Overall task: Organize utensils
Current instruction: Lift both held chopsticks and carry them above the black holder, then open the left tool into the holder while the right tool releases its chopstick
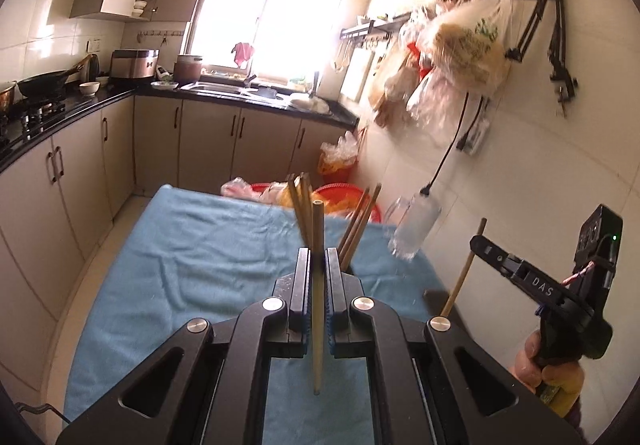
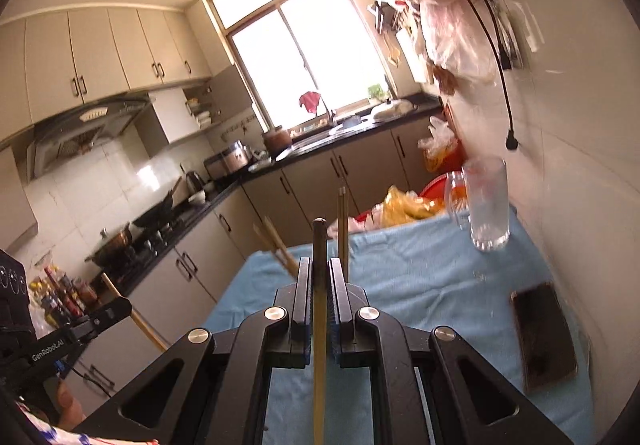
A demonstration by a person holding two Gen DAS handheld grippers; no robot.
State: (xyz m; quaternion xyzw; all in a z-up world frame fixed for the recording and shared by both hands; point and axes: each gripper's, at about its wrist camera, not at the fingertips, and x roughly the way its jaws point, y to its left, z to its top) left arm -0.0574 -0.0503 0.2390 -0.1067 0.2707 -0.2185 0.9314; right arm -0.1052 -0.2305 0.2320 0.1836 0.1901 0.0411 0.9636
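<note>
Above the blue tabletop (image 1: 200,245), one upright chopstick (image 1: 318,285) clamped in left hand-held gripper (image 1: 318,257), another chopstick (image 2: 320,305) in right hand-held gripper (image 2: 320,269); holder ahead, nearer left.

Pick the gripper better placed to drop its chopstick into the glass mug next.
Right, tentatively. Both grippers hold a chopstick, but the glass mug stands near the right gripper, on the cloth's wall side. From the left gripper it looks farther off.
</note>
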